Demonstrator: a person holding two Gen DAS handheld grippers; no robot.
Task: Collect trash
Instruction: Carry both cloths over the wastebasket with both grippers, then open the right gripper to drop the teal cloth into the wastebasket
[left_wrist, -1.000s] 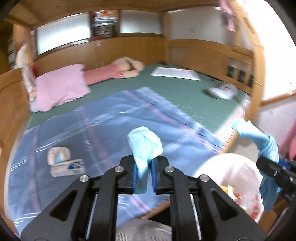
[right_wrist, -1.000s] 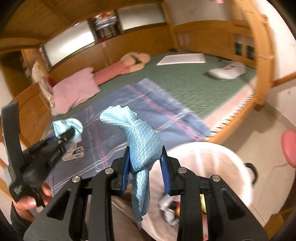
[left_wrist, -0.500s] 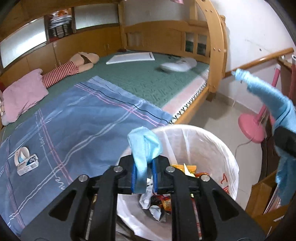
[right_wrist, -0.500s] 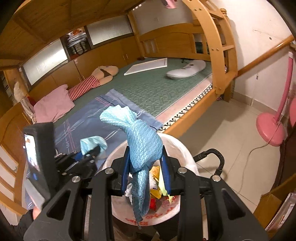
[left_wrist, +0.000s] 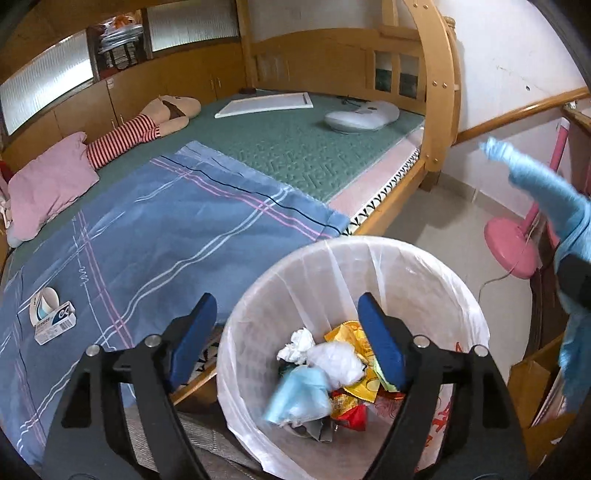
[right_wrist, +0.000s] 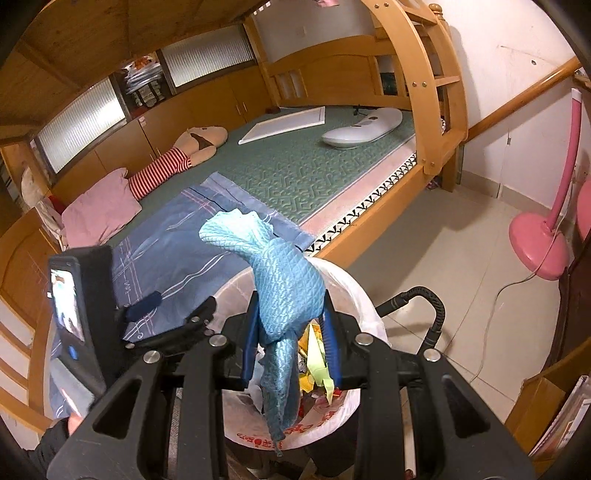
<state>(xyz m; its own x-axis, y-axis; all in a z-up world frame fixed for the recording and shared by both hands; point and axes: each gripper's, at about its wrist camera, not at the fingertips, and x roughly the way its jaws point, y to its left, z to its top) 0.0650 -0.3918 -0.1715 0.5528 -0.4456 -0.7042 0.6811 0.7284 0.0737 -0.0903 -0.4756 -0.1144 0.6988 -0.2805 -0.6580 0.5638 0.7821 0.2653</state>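
Note:
My left gripper (left_wrist: 286, 328) is open and empty above a white-lined trash bin (left_wrist: 417, 266). A light blue wad (left_wrist: 299, 397) lies in the bin on wrappers and crumpled white paper. My right gripper (right_wrist: 290, 339) is shut on a blue textured cloth (right_wrist: 280, 284), held over the bin (right_wrist: 354, 291); the cloth also shows at the right edge of the left wrist view (left_wrist: 546, 192). The left gripper shows in the right wrist view (right_wrist: 166, 310). A small white-and-blue packet (left_wrist: 50, 315) lies on the blue blanket (left_wrist: 166, 229).
A wooden bunk bed (left_wrist: 439, 92) with a green mat holds a pink pillow (left_wrist: 44, 184), a striped doll (left_wrist: 147, 125), a white board (left_wrist: 266, 105) and a white device (left_wrist: 362, 114). A pink fan base (right_wrist: 535, 243) and cord stand on the tiled floor. A black handle (right_wrist: 424, 306) is beside the bin.
Both grippers swung from over the bed to over the bin. My left gripper opened and the light blue wad dropped into the bin. The right gripper still holds its cloth.

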